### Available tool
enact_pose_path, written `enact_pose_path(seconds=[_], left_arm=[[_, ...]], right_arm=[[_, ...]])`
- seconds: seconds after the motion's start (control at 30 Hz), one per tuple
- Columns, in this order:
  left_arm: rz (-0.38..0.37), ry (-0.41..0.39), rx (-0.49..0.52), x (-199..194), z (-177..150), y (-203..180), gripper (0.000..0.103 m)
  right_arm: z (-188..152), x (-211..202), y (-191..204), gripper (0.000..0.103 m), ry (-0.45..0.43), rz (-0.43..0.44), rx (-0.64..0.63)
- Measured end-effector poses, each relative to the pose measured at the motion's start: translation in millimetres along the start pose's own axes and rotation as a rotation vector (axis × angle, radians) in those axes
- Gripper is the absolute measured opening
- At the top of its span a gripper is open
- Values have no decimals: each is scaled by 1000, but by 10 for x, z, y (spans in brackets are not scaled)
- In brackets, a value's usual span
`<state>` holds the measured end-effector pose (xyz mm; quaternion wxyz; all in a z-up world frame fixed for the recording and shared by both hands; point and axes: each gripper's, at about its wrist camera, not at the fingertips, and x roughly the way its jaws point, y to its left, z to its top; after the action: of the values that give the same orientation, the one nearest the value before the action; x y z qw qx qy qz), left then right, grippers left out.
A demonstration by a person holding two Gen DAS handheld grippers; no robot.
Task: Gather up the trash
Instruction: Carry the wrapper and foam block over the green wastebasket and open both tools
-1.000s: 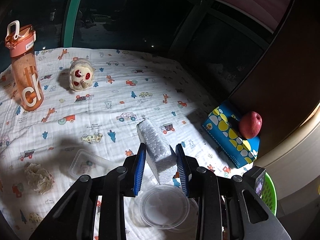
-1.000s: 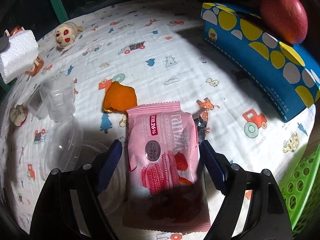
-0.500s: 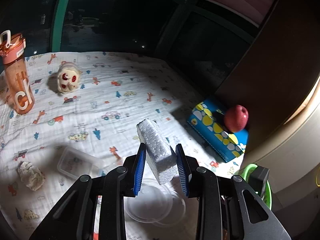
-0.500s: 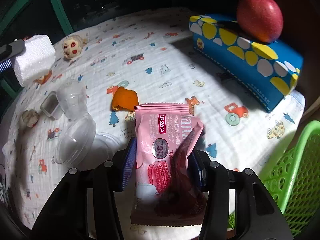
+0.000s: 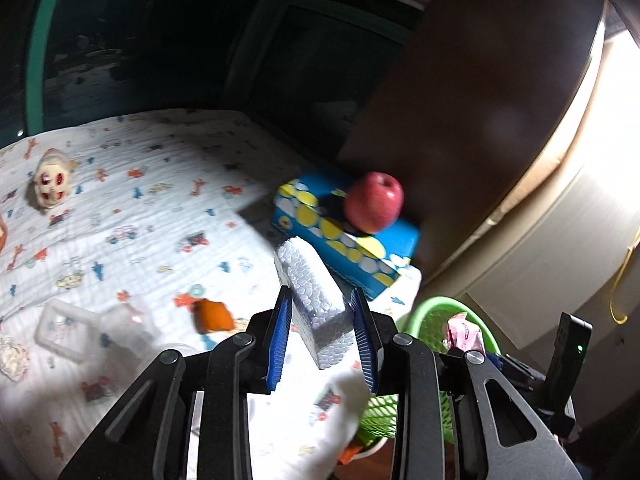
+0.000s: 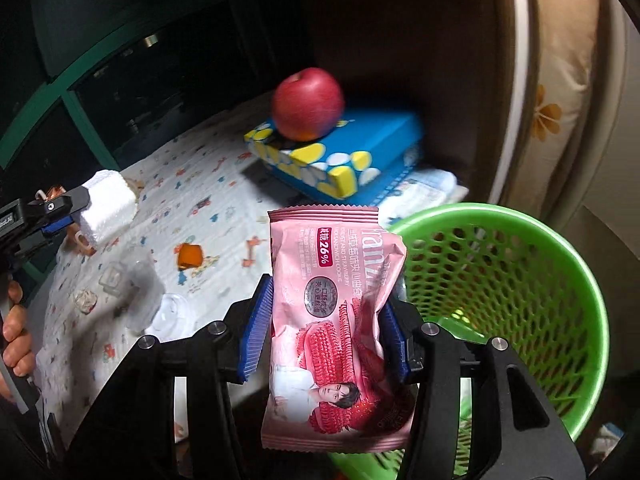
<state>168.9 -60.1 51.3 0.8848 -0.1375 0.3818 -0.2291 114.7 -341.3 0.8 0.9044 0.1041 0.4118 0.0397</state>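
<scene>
Wrapper (image 6: pixel 332 320) in opening jaws beside green basket (image 6: pixel 560 264) rim.

The bed (image 5: pixel 168 184) carries everything but the basket (image 6: pixel 568 280), which stands off its near right corner, beyond the edge; at the far right edge lies the box (image 5: pixel 360 248), with the apple (image 5: pixel 374 202) on top of it; near the far left edge sits the toy (image 5: pixel 50 182); toward the near left edge lie the plastic containers (image 5: pixel 64 332), side by side, with the crumpled tissue (image 5: pixel 12 356) left of them at the very edge; the peel (image 5: pixel 214 316) lies right of the containers, between them and the box; a cup (image 6: pixel 172 312) lies near the front edge.
</scene>
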Motion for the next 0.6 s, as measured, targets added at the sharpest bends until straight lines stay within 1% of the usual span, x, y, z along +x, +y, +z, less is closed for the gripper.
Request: enact_pose_path(seconds=[0.1, 0.13, 0.17, 0.3, 0.33, 0.47, 0.6], left_arm=[[-33, 26, 34, 116, -56, -267, 30], [-44, 36, 44, 151, -77, -353, 30], [-55, 46, 52, 187, -93, -433, 30], [-96, 82, 92, 327, -177, -751, 30], [-106, 90, 102, 367, -198, -823, 30], [-145, 126, 137, 514, -295, -1108, 30], [-182, 170, 174, 665, -400, -1389, 30]], right_arm=[[-61, -47, -342, 53, 18, -54, 48], [-80, -46, -410, 56, 22, -64, 58], [-104, -56, -502, 58, 23, -82, 73], [-170, -109, -793, 64, 17, -111, 120], [-183, -123, -853, 67, 14, -116, 127], [-228, -195, -1043, 72, 1, -131, 156], [-242, -294, -1179, 73, -22, -139, 176]])
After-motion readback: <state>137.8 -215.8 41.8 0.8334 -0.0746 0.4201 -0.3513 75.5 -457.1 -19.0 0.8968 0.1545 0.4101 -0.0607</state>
